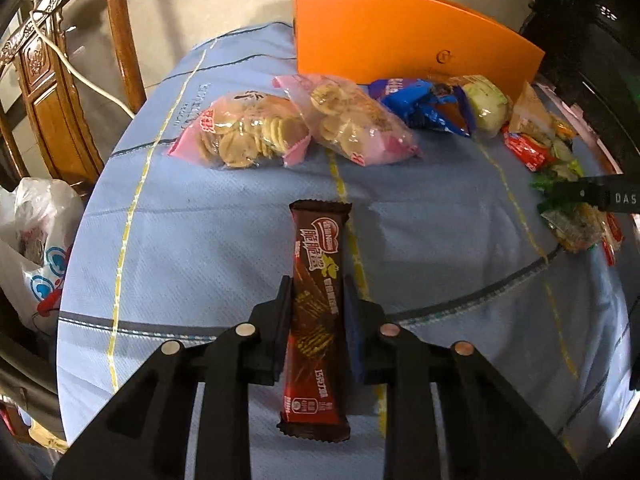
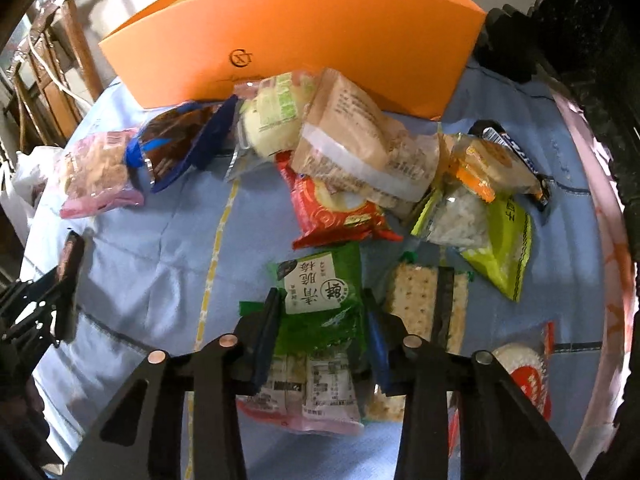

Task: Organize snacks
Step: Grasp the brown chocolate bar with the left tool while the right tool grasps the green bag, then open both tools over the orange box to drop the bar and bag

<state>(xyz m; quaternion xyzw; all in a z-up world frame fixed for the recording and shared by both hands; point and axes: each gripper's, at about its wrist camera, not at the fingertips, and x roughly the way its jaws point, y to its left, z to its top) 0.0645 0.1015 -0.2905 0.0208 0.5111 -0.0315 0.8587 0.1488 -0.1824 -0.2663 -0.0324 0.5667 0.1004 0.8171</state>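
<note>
Clothed table (image 1: pixel 180 240) (snack packets (image 2: pixel 336 212), orange box (image 2: pixel 304 32))

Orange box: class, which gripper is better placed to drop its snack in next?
Right, probably. The right gripper holds a green snack packet facing the orange box, nearer than the left gripper with its chocolate wafer bar.

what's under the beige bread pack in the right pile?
The beige bread pack lies partly on a red snack bag, whose upper part it covers. Its right end overlaps a clear crinkled wrapper. Anything beneath the middle is hidden.
</note>
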